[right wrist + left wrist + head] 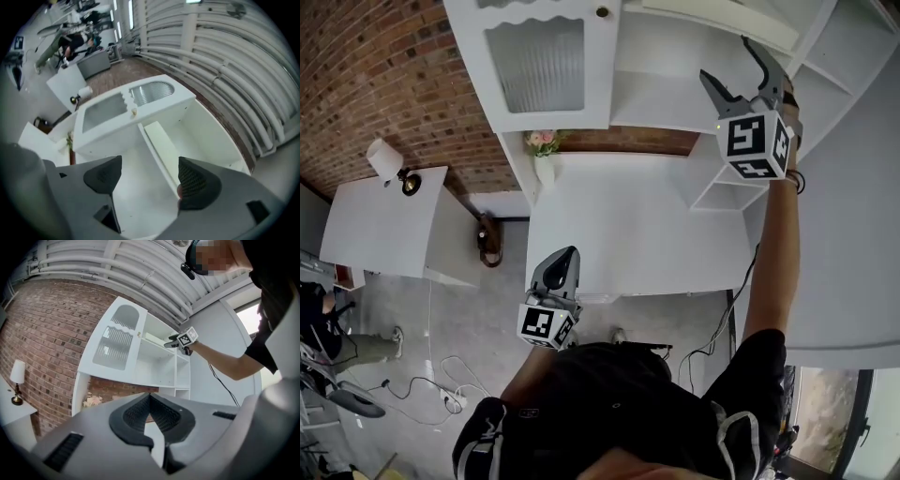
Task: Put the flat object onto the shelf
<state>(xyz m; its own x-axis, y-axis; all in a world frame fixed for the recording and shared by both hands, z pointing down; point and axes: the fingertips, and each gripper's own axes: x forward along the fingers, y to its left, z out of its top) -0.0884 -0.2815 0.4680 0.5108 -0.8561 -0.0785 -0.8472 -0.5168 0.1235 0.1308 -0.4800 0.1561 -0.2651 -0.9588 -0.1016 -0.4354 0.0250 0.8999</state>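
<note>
Both grippers are empty: the right gripper [727,58], jaws wide apart, faces the flat white board [161,143] lying lengthwise away from it high inside the cabinet [581,117], while the closed left gripper [567,258] hangs far below.

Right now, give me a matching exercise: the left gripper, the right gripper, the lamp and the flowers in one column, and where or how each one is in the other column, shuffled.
1. left gripper
2. right gripper
3. lamp
4. flowers

A. on the small side table
B. jaws apart, nothing between them, raised at the shelves
C. jaws together, held low
D. at the back left of the desk

Pairs: 1-C, 2-B, 3-A, 4-D
</note>
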